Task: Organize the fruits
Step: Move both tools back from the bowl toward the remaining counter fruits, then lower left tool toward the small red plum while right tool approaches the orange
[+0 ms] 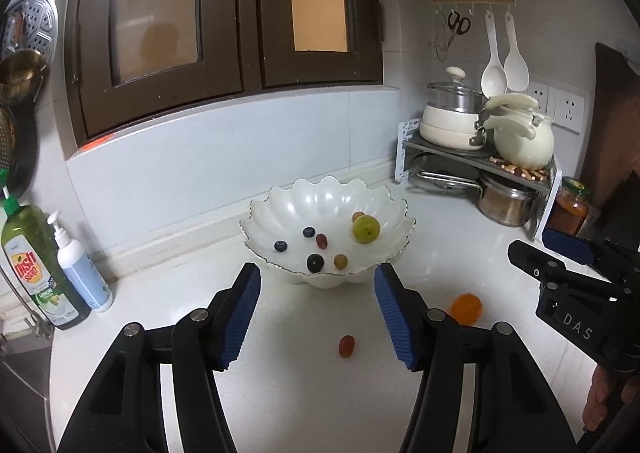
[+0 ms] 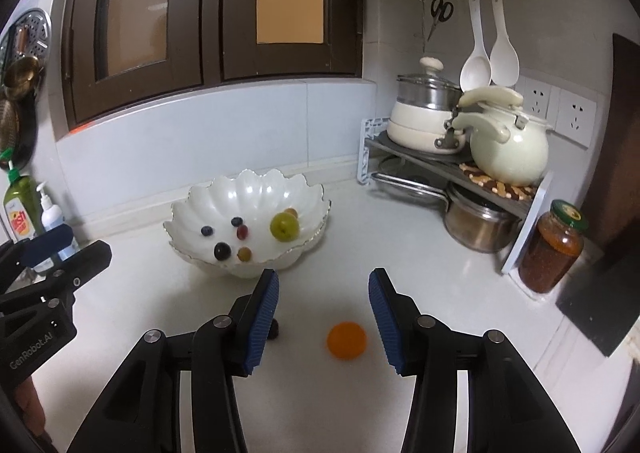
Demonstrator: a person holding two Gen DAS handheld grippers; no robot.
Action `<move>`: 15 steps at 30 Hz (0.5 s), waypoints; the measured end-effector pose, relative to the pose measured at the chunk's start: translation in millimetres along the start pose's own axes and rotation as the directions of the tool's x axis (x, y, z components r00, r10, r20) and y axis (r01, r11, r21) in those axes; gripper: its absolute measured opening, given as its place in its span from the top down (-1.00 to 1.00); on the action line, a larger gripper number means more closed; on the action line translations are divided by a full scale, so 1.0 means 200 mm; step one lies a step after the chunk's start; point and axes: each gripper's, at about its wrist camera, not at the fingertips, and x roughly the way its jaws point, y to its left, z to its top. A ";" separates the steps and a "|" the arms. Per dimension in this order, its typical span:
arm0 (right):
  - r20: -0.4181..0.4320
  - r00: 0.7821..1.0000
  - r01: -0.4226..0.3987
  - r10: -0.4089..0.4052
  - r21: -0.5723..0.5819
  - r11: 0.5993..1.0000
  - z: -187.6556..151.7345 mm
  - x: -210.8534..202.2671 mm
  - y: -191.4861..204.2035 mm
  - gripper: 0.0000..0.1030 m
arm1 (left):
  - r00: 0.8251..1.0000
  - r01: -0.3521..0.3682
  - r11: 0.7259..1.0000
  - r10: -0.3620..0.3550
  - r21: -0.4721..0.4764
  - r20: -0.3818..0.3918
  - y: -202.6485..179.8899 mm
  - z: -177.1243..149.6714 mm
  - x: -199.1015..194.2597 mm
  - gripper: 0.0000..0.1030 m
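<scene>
From the left wrist view, the left gripper (image 1: 317, 285) hangs with its blue pads spread wide and nothing between them, just in front of the scalloped white bowl (image 1: 280, 209) that sits toward the back edge of the counter (image 1: 288, 405). In the bowl lie a green fruit (image 1: 365, 229), two blueberries (image 1: 281, 246) and some grapes. A red grape (image 1: 347, 346) rests on the counter between the fingers; an orange fruit (image 1: 466, 308) lies to its right.

From the right wrist view, the right gripper (image 2: 323, 291) is also spread and empty, the orange fruit (image 2: 346, 340) on the counter between its fingers. The bowl (image 2: 224, 193) stands behind, to the left.
</scene>
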 end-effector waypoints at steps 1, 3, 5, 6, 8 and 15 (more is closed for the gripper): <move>-0.005 1.000 -0.004 0.004 0.006 1.000 -0.01 0.00 0.00 0.06 | 1.000 0.002 1.000 -0.002 0.002 -0.002 0.00 -0.01 0.00 -0.14; -0.010 1.000 -0.007 0.007 0.020 1.000 -0.03 0.00 -0.01 0.06 | 1.000 0.003 1.000 -0.003 -0.001 -0.010 -0.01 -0.02 0.00 -0.14; -0.027 1.000 -0.011 0.012 0.029 1.000 -0.06 0.01 -0.02 0.06 | 1.000 0.007 1.000 -0.007 -0.006 -0.024 -0.01 -0.04 0.01 -0.14; -0.038 0.999 -0.014 0.015 0.036 0.999 -0.07 0.02 -0.02 0.06 | 0.999 0.010 1.000 -0.010 -0.007 -0.031 -0.01 -0.05 0.02 -0.14; -0.052 0.998 -0.022 0.024 0.043 0.999 -0.09 0.03 -0.02 0.06 | 0.999 0.007 1.000 -0.007 -0.008 -0.047 -0.02 -0.07 0.03 -0.14; -0.101 0.994 -0.025 0.031 0.057 0.998 -0.16 0.10 -0.04 0.01 | 0.994 0.018 1.000 -0.020 -0.017 -0.109 -0.04 -0.15 0.09 -0.14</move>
